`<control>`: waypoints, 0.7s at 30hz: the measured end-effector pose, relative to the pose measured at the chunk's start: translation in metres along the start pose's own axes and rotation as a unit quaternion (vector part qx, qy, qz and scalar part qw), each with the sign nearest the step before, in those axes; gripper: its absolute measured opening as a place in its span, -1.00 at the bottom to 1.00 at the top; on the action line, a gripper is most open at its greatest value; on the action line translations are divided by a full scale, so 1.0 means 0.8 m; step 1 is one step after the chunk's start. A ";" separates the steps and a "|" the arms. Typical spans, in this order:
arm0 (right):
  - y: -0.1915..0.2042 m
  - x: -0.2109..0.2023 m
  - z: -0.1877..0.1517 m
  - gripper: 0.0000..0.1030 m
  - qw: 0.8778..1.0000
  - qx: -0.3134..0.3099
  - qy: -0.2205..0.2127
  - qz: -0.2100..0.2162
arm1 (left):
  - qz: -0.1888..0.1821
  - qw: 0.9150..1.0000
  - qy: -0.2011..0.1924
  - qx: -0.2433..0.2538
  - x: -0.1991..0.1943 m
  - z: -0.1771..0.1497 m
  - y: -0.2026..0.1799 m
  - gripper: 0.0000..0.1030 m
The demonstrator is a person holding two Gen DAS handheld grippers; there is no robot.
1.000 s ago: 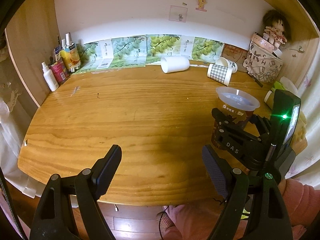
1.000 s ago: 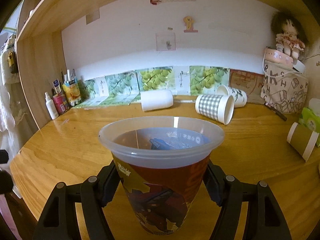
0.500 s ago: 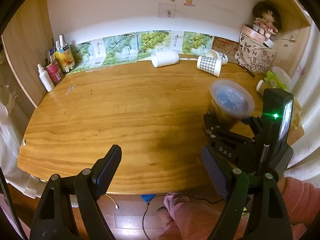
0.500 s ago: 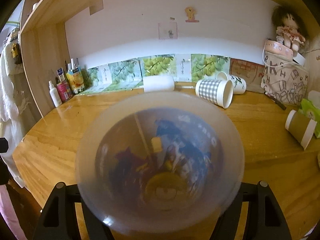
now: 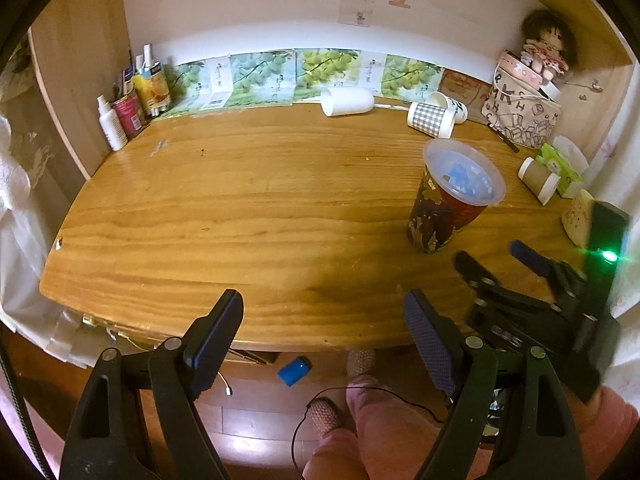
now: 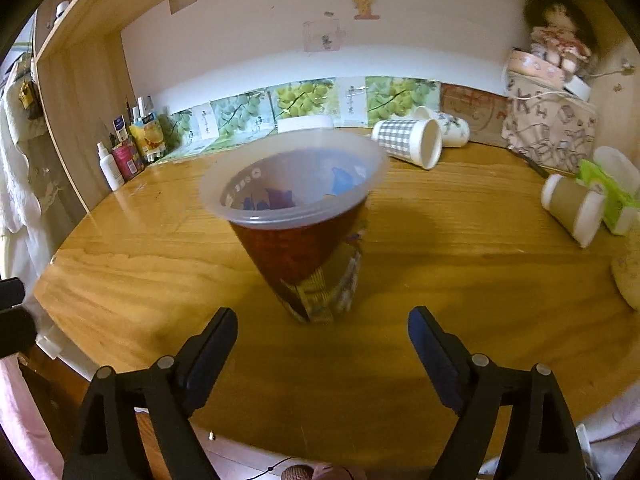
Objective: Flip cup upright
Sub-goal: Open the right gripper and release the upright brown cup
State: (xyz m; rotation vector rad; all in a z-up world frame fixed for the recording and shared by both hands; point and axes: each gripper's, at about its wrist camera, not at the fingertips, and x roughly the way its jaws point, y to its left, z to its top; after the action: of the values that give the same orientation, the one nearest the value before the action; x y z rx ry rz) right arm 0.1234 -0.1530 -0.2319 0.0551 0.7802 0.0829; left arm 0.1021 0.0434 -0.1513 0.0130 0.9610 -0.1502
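The cup (image 5: 452,196) is a tapered plastic tumbler with a wide, translucent, frosted rim and a narrow base. Its outer wall carries a dark red printed wrap with brown, yellow and blue cartoon figures; blue patches of the print show through the inside. It stands mouth up on its base on the wooden counter (image 5: 240,200), appearing to lean slightly in the fisheye views, and nothing touches it. In the left wrist view it sits at about 2 o'clock, toward the right side of the counter. In the right wrist view the cup (image 6: 304,232) is near centre, at 12 o'clock just beyond the open tongs (image 6: 323,344), slightly blurred.
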 end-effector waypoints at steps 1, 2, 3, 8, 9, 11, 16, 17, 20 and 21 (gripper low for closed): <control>-0.001 -0.012 -0.001 0.71 1.000 0.000 -0.002 -0.005 | 0.003 1.000 -0.001 -0.003 -0.004 0.002 -0.001 0.65; -0.003 -0.021 0.000 0.71 1.000 -0.001 -0.003 -0.010 | 0.005 1.000 -0.002 -0.006 -0.006 0.004 -0.001 0.65; -0.005 -0.030 0.001 0.71 1.000 -0.002 -0.005 -0.014 | 0.007 1.000 -0.004 -0.010 -0.010 0.007 -0.003 0.65; -0.016 -0.089 0.022 0.96 1.000 0.000 -0.013 -0.021 | -0.004 0.999 -0.012 -0.041 -0.033 0.027 -0.008 0.65; -0.018 -0.101 0.028 0.97 1.000 0.002 -0.016 -0.019 | -0.004 0.999 -0.015 -0.048 -0.039 0.031 -0.010 0.65; -0.023 -0.123 0.042 0.97 1.000 0.004 -0.016 -0.020 | -0.003 0.998 -0.025 -0.059 -0.055 0.040 -0.015 0.74; -0.027 -0.171 0.073 0.97 1.000 0.004 -0.007 -0.016 | 0.002 0.996 -0.064 -0.068 -0.093 0.059 -0.031 0.77; -0.027 -0.184 0.080 0.97 1.000 0.004 -0.006 -0.016 | 0.007 0.995 -0.071 -0.070 -0.100 0.062 -0.034 0.77; -0.029 -0.212 0.092 0.97 1.000 0.015 -0.008 0.003 | 0.015 0.991 -0.104 -0.080 -0.124 0.066 -0.039 0.79; -0.030 -0.219 0.095 0.98 1.000 0.019 -0.008 0.010 | 0.020 0.990 -0.115 -0.079 -0.131 0.067 -0.040 0.80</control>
State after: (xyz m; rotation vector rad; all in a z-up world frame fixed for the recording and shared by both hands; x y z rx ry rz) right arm 0.0541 -0.1950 -0.0573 0.0996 0.7648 0.0871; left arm 0.0827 0.0201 -0.0331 -0.1288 0.7401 -0.0360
